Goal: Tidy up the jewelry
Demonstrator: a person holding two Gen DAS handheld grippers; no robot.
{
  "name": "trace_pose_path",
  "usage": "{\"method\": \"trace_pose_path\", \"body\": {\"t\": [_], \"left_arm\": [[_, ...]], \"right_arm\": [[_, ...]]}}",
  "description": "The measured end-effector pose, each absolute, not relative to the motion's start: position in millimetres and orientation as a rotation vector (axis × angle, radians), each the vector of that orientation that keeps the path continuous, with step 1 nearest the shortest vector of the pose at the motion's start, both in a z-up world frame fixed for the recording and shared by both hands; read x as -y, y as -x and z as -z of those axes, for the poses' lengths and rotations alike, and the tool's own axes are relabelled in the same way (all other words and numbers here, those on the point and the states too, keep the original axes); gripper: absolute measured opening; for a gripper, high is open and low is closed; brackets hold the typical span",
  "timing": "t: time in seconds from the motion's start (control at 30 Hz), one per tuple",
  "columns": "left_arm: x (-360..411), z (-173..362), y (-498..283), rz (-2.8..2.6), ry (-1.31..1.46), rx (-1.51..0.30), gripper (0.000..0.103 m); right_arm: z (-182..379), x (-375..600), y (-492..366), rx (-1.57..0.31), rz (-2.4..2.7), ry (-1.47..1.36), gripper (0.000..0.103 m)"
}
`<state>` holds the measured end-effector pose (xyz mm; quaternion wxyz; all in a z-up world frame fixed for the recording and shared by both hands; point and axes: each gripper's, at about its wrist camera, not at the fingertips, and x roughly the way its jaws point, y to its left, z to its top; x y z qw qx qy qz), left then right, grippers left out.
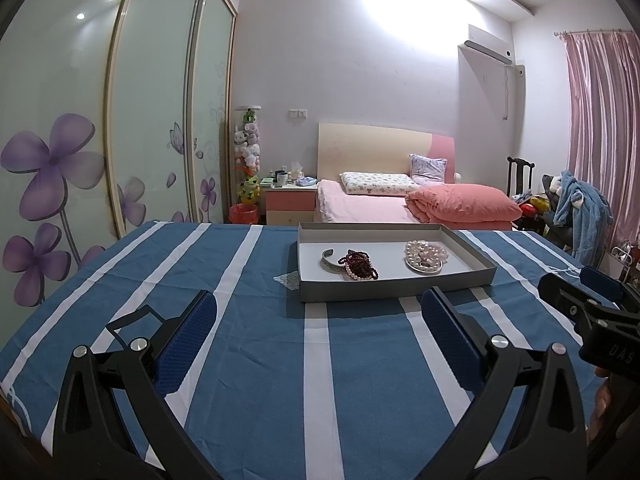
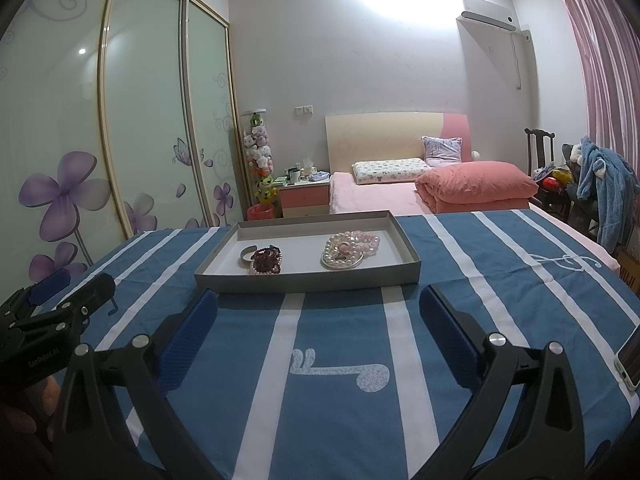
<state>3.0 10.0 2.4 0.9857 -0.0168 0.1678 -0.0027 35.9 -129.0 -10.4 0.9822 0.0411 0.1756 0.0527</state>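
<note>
A shallow grey tray (image 1: 392, 286) (image 2: 304, 282) sits on the blue striped cloth ahead of both grippers. In its left part lie a silver cuff bangle (image 1: 330, 261) (image 2: 246, 254) and dark red and pink bead bracelets (image 1: 360, 266) (image 2: 267, 261). In its right part lies a heap of white and pink pearl strands (image 1: 425, 256) (image 2: 350, 250). My left gripper (image 1: 318, 308) is open and empty, just short of the tray's near wall. My right gripper (image 2: 318, 308) is open and empty, also just short of the tray.
The table is covered by a blue cloth with white stripes (image 1: 248, 360). A phone (image 2: 632, 358) lies at the right edge. A pink bed (image 1: 384, 204), a nightstand (image 1: 290, 200), a wardrobe with flower doors (image 1: 120, 120) and a chair with clothes (image 2: 600, 188) stand behind.
</note>
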Motion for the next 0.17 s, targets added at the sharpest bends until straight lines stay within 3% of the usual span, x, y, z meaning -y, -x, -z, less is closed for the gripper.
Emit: {"method": "trace_pose_path", "body": {"t": [0.17], "left_arm": [[-10.4,-1.8,-1.6,0.008,0.035,-0.344,0.101]], "right_arm": [[9.7,129.2,-36.2,-0.354,-0.105,-0.083,0.099]]}}
